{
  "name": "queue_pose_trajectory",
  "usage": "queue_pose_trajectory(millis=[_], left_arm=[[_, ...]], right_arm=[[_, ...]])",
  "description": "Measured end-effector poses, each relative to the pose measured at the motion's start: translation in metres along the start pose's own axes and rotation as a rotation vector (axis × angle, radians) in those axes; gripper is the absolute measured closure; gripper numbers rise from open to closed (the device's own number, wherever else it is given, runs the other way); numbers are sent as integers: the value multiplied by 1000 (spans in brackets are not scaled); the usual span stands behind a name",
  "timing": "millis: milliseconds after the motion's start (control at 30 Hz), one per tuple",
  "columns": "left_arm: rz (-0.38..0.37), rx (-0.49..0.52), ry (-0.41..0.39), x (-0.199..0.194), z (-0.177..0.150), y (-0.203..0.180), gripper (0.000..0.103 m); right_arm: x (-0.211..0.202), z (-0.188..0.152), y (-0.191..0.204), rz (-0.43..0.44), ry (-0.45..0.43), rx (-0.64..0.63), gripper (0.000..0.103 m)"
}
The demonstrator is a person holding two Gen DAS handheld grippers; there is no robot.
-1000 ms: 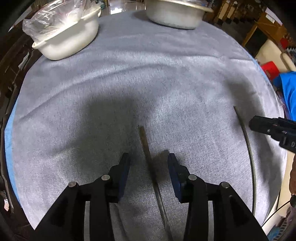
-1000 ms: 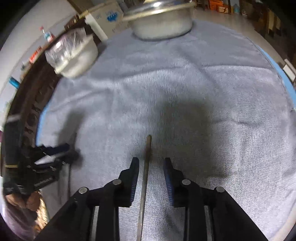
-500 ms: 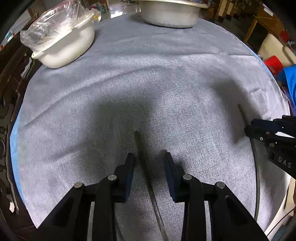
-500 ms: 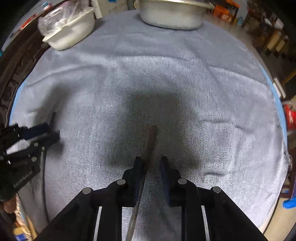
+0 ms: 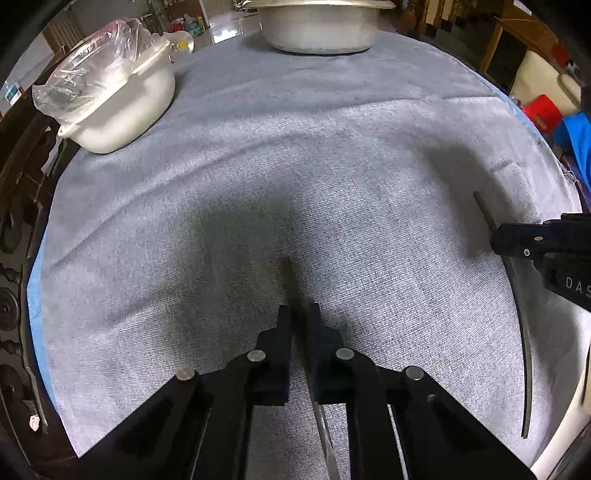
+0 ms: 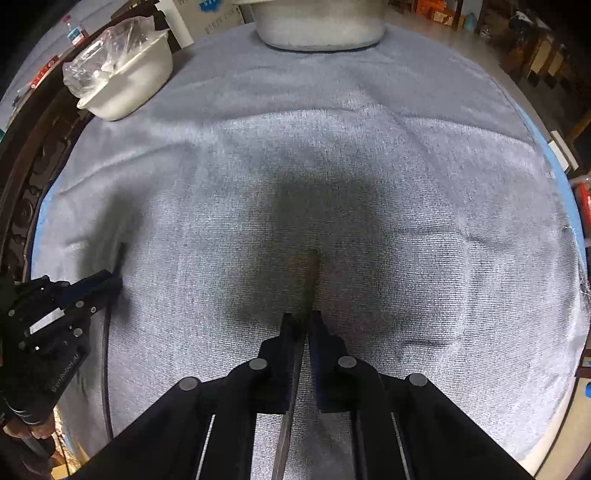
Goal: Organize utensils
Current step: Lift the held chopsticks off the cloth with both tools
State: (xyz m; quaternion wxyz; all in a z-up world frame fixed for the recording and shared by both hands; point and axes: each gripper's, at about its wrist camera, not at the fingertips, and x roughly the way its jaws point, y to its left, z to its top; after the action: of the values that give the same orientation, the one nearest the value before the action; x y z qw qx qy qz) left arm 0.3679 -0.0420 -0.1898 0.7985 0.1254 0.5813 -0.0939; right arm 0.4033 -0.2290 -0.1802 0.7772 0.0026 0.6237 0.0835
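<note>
- Bench (image 5: 332,155): round, under a grey cloth. Both claws point steeply down at its near half.
- Metal basin (image 5: 317,26) at the far edge. White bowl (image 5: 122,107) with a plastic bag (image 5: 88,74) in it sits far left. Both well clear of the claws.
- Left claw (image 5: 298,314): jaws just closed, now narrow, pinched on a chopstick (image 5: 289,275) lying on the cloth. The brown tip sticks out past the pads; the rest runs back under the claw.
- Right claw (image 6: 302,321): jaws just closed too, gap narrow, clamped on the second chopstick (image 6: 314,269). Its tip is blurred ahead of the pads.
- From the left view, the right claw (image 5: 496,240) grips its stick (image 5: 522,332) near the far end, at the right side of the cloth.
- The two sticks lie well apart, nothing between them.
</note>
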Motion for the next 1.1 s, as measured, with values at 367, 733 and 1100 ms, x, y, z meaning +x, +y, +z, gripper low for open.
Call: queue_pose_trajectory(millis=[367,733,1100], left_arm=[[-10,-126,-17,-6,-18,20,98],[-35,-240,-81,-34,-57,51,98],[-62,-288,-134,-74,-77,65,98]], right_arm=[[-13,-19,-18,47,-31,49,93],[-11,-15,-7,4,-16,30,94],[-4,-9,20,-34,-29,36,94]])
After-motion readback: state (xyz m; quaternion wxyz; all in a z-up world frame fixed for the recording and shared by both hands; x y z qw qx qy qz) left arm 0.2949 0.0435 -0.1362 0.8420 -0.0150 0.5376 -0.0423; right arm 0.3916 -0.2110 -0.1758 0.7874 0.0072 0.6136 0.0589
